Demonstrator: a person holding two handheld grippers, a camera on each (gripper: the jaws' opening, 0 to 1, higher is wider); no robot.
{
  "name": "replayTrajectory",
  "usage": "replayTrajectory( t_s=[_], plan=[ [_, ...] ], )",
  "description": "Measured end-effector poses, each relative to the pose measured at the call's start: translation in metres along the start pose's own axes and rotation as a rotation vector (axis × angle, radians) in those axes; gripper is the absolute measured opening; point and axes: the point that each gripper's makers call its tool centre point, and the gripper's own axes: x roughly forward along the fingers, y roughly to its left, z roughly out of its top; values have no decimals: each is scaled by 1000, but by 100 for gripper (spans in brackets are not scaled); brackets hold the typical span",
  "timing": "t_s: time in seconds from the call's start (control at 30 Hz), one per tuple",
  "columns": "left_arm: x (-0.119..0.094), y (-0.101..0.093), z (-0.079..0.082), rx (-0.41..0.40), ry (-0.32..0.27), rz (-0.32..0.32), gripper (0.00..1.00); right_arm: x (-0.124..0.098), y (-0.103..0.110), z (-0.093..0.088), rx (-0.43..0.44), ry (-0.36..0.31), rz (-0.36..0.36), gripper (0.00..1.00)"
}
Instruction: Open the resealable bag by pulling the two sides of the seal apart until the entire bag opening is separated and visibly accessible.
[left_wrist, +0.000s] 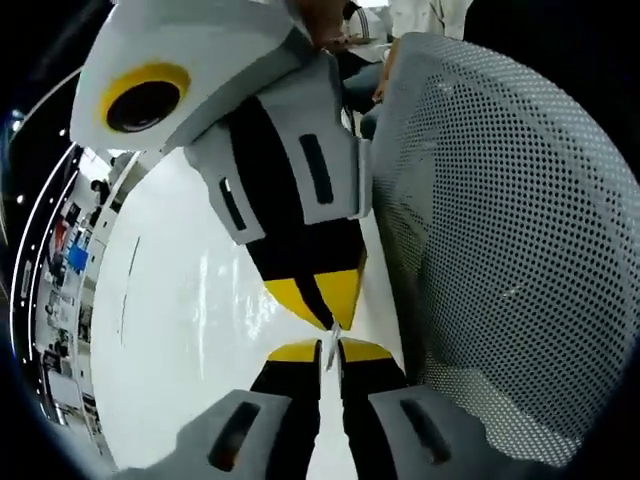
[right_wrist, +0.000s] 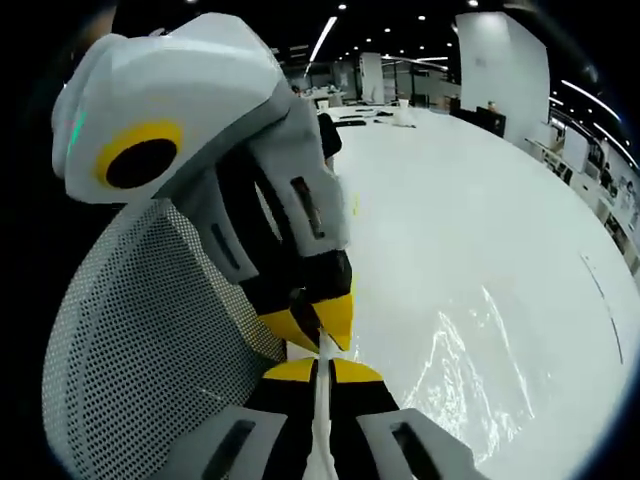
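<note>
The white surface (right_wrist: 480, 200) stretches away broad and glossy. Just beside the bag, a perforated mesh chair back (left_wrist: 500, 200) stands at the surface's edge. The clear resealable bag (right_wrist: 470, 350) hangs over the surface between the two tools, its film glinting below the seal; it is hard to tell where it touches down.

The left tool (left_wrist: 330, 352) is pinched narrow on a thin white strip of the bag's lip, and the right tool (right_wrist: 322, 368) is likewise clamped on the lip from the opposite side, the two tips almost meeting nose to nose.

The seal looks not yet parted. To do this well, I'd judge each tool should keep one wall only, then draw straight apart from the seal, steadily, working along it so the film does not slip out or tear.
</note>
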Motion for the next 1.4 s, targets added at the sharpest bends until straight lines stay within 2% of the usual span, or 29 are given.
replayTrajectory(
  t_s=[0.23, 0.37, 0.4, 0.47, 0.57, 0.7, 0.83, 0.87, 0.97, 1.1, 1.33, 1.4],
  plan=[
    [1, -2, 0, 0, 1, 8, 0, 1, 1, -2, -21, 12, -13, 0],
    [0, -1, -1, -11, -6, 16, 0, 4, 1, -2, -47, 21, -60, 1],
    [0, -2, 0, -32, -27, 8, 0, 4, 1, -3, -54, 25, -70, 2],
    [-1, -1, 5, -70, -61, 7, 0, 6, -2, -3, -82, 36, -106, 4],
    [-3, 1, 7, -55, -71, 16, 0, 8, 1, -2, -107, 50, -113, 5],
    [-2, -2, 7, -56, -70, 3, 0, 7, 0, -5, -193, 103, -137, 1],
    [-2, -2, 4, -100, -65, 6, 0, 7, 0, -4, -186, 92, -138, 0],
    [-2, -1, 3, -139, -65, 24, 0, 7, -1, -4, -183, 89, -144, 0],
    [-3, -4, 4, -137, -64, 31, 0, 7, 1, -4, -181, 90, -142, 0],
    [-4, -6, 3, -138, -64, 32, 0, 7, 4, -6, -228, 118, -136, 0],
    [-10, -4, 2, -156, -72, 39, 0, 0, -1, -12, -222, 124, -150, 0],
    [-10, -7, 2, -170, -85, 19, 0, -1, 0, -17, -214, 131, -144, 0]
  ],
)
